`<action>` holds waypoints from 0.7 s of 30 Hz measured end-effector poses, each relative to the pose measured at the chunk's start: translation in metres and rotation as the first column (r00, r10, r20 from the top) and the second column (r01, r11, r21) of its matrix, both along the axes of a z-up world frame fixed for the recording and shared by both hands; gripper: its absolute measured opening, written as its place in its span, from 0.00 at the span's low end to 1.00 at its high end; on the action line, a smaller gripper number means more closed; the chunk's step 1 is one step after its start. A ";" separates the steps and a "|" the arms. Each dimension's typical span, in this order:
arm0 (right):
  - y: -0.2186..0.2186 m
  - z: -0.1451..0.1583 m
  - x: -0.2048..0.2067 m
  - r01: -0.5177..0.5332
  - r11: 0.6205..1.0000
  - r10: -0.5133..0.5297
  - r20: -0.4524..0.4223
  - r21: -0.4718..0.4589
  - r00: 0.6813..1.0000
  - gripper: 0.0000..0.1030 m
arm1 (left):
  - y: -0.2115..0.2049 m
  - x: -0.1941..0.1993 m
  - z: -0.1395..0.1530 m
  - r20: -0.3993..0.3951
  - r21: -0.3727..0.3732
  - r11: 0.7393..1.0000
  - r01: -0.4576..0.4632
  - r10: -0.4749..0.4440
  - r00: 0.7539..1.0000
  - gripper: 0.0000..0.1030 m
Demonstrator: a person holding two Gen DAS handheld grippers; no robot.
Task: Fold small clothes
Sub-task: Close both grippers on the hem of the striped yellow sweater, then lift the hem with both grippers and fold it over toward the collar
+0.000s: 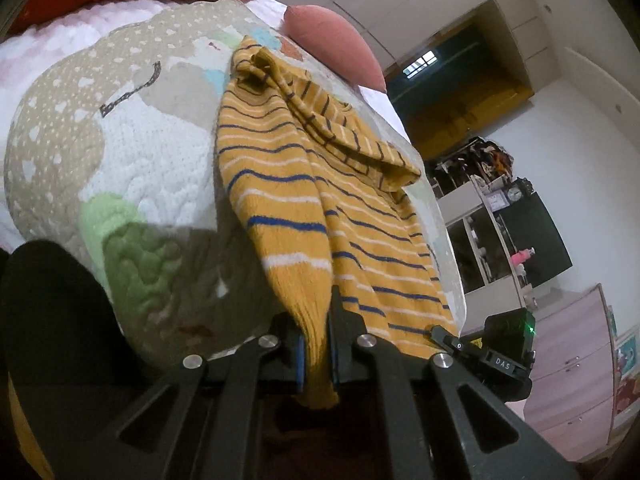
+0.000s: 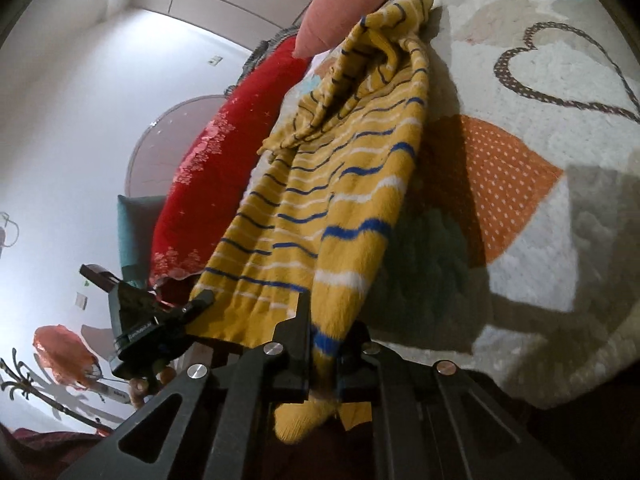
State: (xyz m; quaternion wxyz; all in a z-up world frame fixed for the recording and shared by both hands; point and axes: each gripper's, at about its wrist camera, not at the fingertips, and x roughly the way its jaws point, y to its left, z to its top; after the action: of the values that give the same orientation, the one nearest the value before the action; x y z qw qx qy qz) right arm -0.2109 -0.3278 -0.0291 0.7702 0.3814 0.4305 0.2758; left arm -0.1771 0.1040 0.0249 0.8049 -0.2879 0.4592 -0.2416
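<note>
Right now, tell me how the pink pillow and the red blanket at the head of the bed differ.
The pink pillow is plain and pale salmon; the red blanket is deep red with pinkish floral patches. The pillow is a compact cushion with a pointed corner; the blanket is a long, bulky heap. The pillow lies close beyond the far end of the striped sweater; the blanket lies off to its side. Both rest on the bed beside the patchwork quilt.

Home bedroom, patchwork quilt (image 1: 120, 152) spread over a bed, pink pillow (image 1: 332, 44), red blanket (image 2: 212, 176), tall wardrobe (image 1: 516, 36), cluttered shelf (image 1: 480, 208) with a clock (image 1: 515, 194), pink drawers (image 1: 576, 364)
</note>
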 end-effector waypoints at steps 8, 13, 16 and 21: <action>0.001 0.004 0.021 0.003 1.000 -0.003 -0.033 0.017 0.999 0.10 | 0.015 0.031 0.013 0.000 -0.040 0.998 -0.048 0.048 0.999 0.08; 0.010 0.041 0.052 -0.044 0.998 0.043 0.038 0.036 0.998 0.10 | 0.021 0.060 0.031 0.031 -0.087 0.994 -0.062 0.065 0.997 0.08; 0.011 0.068 0.085 -0.072 0.994 0.065 0.087 0.083 0.994 0.10 | 0.021 0.090 0.050 0.068 -0.103 0.992 -0.071 0.079 0.995 0.08; 0.013 0.103 0.151 -0.052 0.998 0.044 0.156 0.046 0.987 0.10 | 0.008 0.153 0.079 0.144 -0.058 0.995 -0.085 0.093 0.985 0.08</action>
State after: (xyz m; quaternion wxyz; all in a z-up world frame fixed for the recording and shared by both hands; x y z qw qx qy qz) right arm -0.0602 -0.3148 0.0735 0.7846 0.3675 0.3715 0.3337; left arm -0.0246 0.1123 0.1043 0.8387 -0.3103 0.3793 -0.2376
